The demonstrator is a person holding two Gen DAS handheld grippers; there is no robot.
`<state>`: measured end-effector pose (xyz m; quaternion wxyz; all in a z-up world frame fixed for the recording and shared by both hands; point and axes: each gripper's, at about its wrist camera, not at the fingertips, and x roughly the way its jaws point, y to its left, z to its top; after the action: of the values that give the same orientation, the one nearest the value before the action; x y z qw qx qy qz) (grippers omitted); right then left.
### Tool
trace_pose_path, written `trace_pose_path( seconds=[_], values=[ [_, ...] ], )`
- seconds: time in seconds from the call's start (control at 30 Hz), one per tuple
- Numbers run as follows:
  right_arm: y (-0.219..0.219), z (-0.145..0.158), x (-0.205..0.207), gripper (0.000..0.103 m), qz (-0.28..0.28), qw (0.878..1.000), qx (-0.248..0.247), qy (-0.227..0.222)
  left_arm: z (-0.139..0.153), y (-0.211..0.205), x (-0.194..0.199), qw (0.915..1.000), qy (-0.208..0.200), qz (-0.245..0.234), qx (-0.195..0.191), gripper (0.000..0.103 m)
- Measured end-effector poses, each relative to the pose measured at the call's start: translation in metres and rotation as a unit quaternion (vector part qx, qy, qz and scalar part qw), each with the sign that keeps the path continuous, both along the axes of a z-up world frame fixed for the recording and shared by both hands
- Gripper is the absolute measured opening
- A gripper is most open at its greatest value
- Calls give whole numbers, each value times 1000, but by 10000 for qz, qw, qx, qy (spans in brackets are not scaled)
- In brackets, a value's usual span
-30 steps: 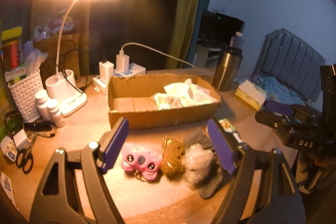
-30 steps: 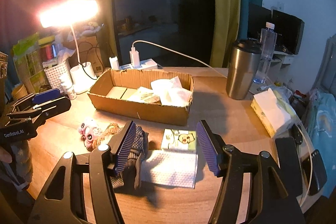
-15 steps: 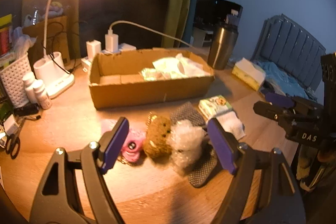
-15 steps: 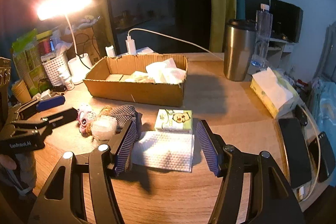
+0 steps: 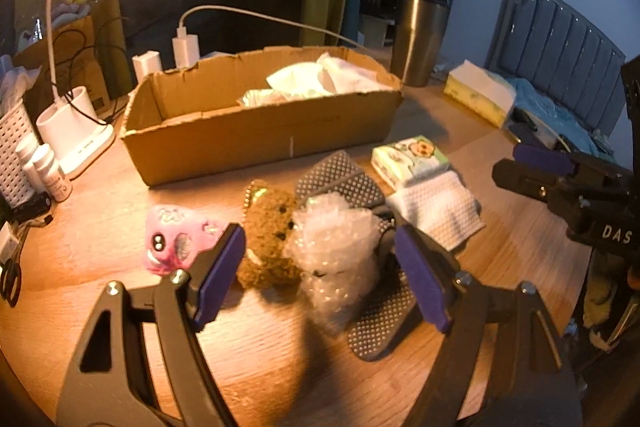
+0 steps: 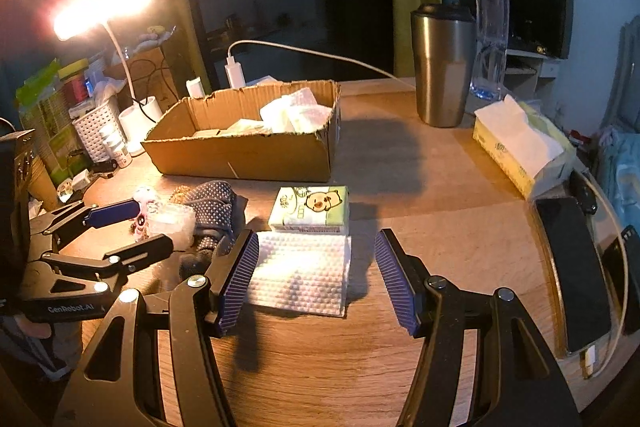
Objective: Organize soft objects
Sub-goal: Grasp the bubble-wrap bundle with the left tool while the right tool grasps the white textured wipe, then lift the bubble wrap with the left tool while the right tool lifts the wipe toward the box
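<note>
Left gripper jaws spread wide, empty, crumpled clear bubble wrap wad sitting right between them. Right gripper also gaping, over white dimpled cloth.

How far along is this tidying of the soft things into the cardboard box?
Partly done: the brown cardboard box already holds white crumpled tissues. Nothing is in hand; the open left gripper frames the clear bubble wrap wad, the open right gripper the white dimpled cloth. The pink plush, brown knitted bear and green tissue pack remain out.
</note>
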<state>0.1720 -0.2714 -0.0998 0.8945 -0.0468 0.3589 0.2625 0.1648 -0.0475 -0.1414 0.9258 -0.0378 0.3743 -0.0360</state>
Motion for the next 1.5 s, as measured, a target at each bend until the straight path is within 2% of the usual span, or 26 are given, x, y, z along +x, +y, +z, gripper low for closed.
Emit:
trace_pose_path(
  seconds=[0.13,0.2,0.4,0.7,0.93,1.03,1.1,1.2,1.27,1.5],
  values=[
    [0,-7,3,64,42,9999,21,90,-5,-1,6,10000,13,8,50,76],
    [1,-9,5,64,89,9999,16,120,-9,0,10,9999,112,-41,-10,52],
    [6,-18,12,64,186,9995,-17,248,-13,-6,11,9996,163,-218,39,43],
    [29,-46,23,64,330,9966,-234,711,0,1,2,9996,-93,-247,-88,42],
    [41,-55,22,64,271,9956,-540,721,11,10,-4,9993,-255,-204,-195,42],
    [45,-58,19,55,306,9948,-771,592,14,14,-7,9991,-321,-172,-222,42],
    [49,-59,17,35,298,9936,-978,486,18,18,-10,9989,-376,-141,-260,42],
    [46,-58,17,16,239,9937,-992,470,24,23,-16,9984,-478,-94,-274,42],
    [45,-57,17,13,226,9937,-993,467,27,26,-19,9982,-530,-67,-278,42],
    [39,-46,6,12,149,9947,-962,344,38,38,-34,9971,-705,26,-285,42]
  ],
)
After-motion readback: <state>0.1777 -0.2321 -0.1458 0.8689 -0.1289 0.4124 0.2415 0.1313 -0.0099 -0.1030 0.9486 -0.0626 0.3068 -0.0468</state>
